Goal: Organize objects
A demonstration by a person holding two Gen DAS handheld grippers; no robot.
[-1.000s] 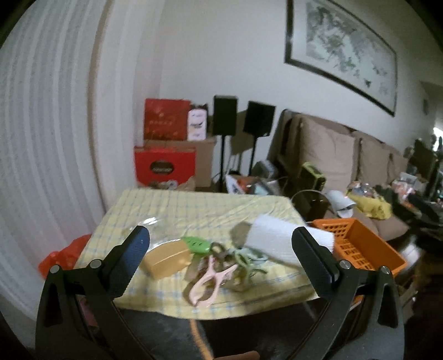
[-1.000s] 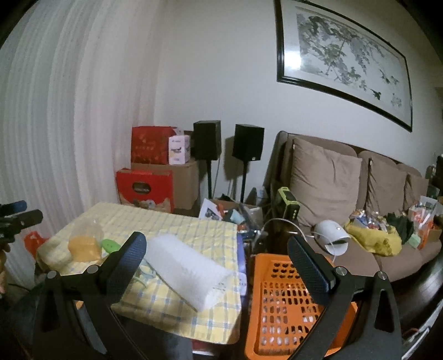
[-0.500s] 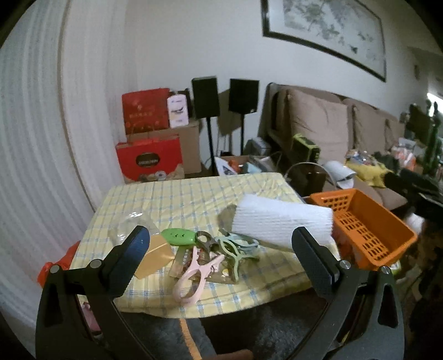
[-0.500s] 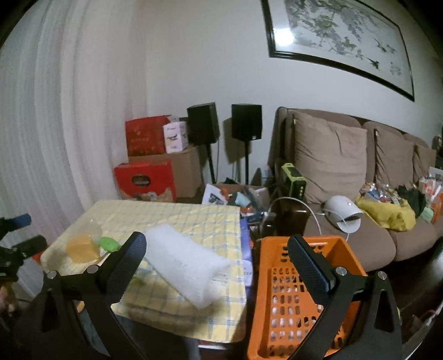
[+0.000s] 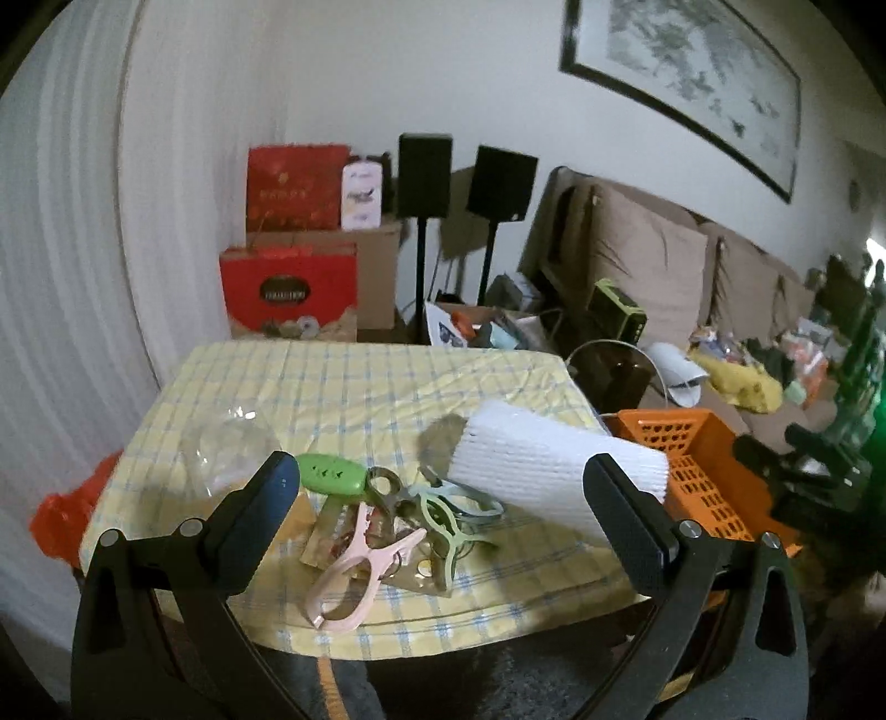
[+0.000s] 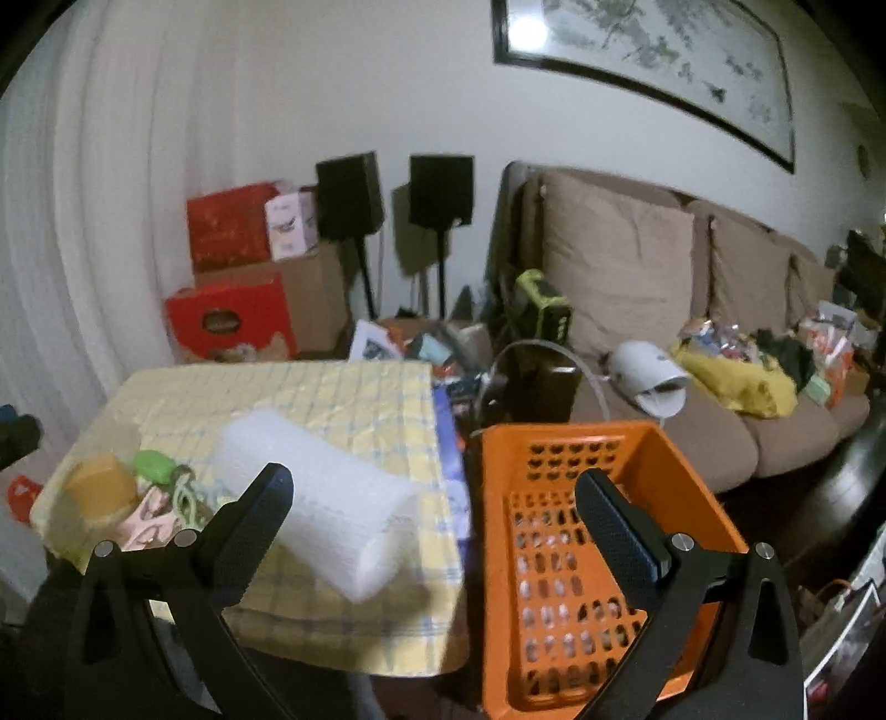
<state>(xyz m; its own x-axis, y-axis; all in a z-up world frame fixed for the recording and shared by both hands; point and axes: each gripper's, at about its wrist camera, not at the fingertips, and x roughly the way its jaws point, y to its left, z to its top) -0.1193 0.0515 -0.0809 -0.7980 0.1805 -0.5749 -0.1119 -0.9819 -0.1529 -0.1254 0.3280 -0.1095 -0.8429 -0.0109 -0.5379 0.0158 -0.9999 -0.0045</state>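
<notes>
Two claws, both mine, both spread wide with nothing between the fingers: left gripper [image 5: 440,509], right gripper [image 6: 434,507]. Nearest on the checked tablecloth [image 5: 354,387], left view only in detail: pink clip [image 5: 354,570], pale green clips [image 5: 451,512], green fob [image 5: 332,475], and a clear container with an amber base [image 5: 232,465], half hidden behind my left finger. Beyond them lies the white foam roll [image 5: 554,471], its end overhanging the table edge toward the orange basket [image 5: 703,471]. The right view alone shows the basket's perforated floor [image 6: 559,581], bare, beside the table. Farther back: red boxes [image 5: 288,288], two speakers on stands [image 5: 423,174], sofa [image 6: 620,266], framed picture [image 6: 653,50]. Against half a second ago, the left view sits closer to the clutter; the right view looks deeper into the basket.
</notes>
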